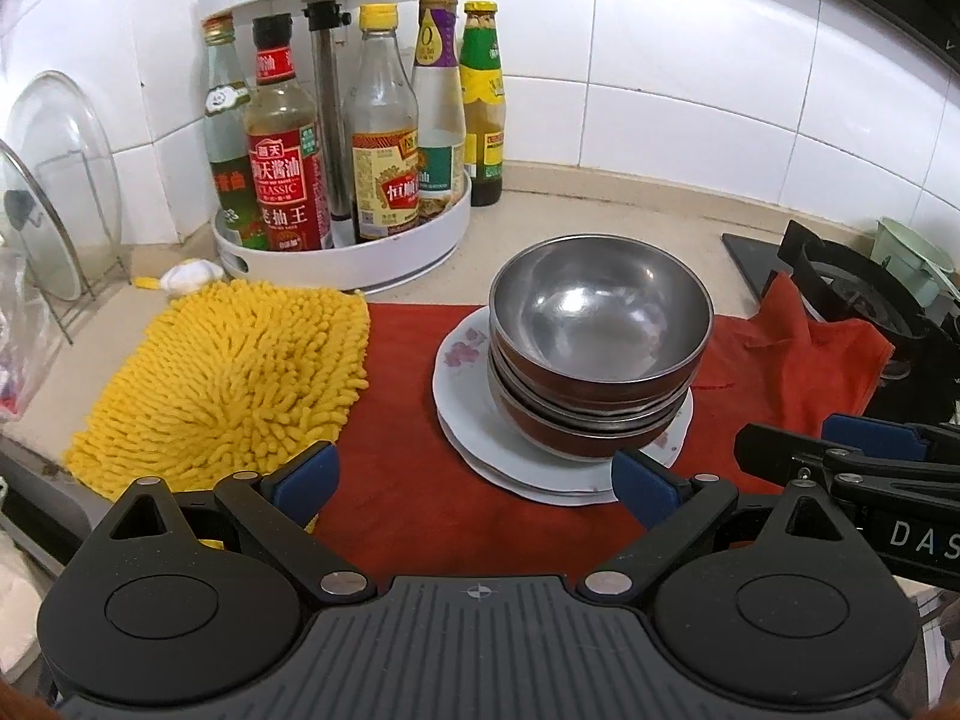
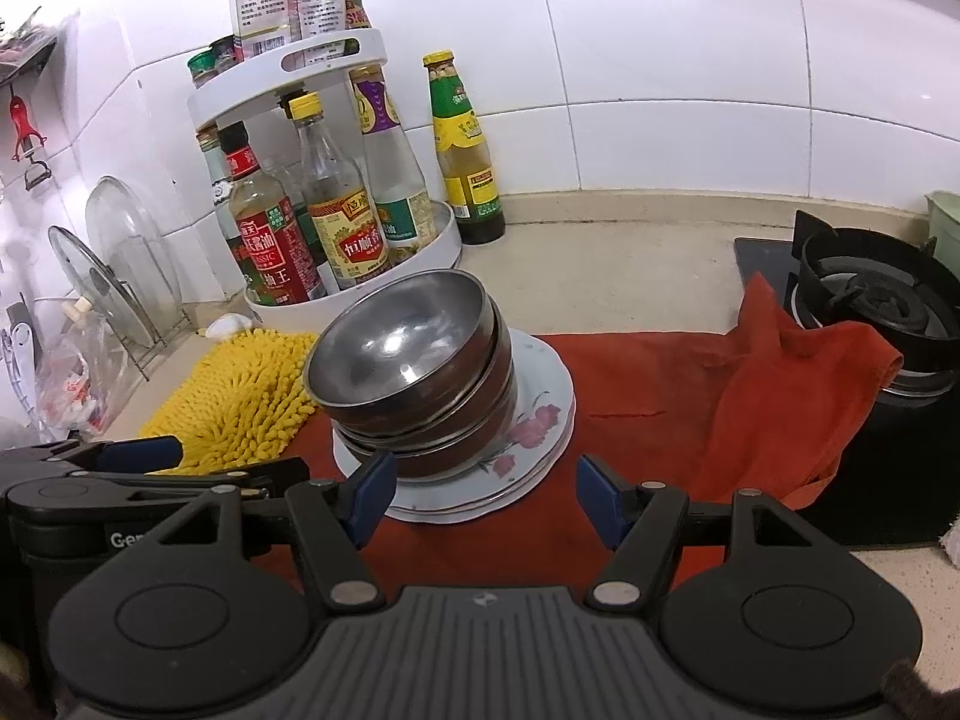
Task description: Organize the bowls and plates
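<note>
A stack of steel bowls (image 1: 600, 348) (image 2: 414, 366) with dark red outsides sits on stacked white floral plates (image 1: 474, 438) (image 2: 540, 420), which lie on a red cloth (image 1: 432, 504) (image 2: 648, 414). My left gripper (image 1: 477, 483) is open just in front of the plates, its blue pads empty. In the right wrist view my right gripper (image 2: 486, 498) is open too, near the plates' front edge, nothing between its fingers. Each gripper appears in the other's view: the right one at the right edge (image 1: 840, 450), the left one at the left edge (image 2: 150, 462).
A two-tier white rack (image 1: 342, 252) (image 2: 360, 282) of sauce bottles stands behind. A yellow chenille mat (image 1: 228, 378) (image 2: 240, 396) lies left of the plates. Glass lids in a wire stand (image 1: 54, 192) (image 2: 120, 264) are far left. A gas burner (image 1: 858, 294) (image 2: 876, 300) is on the right.
</note>
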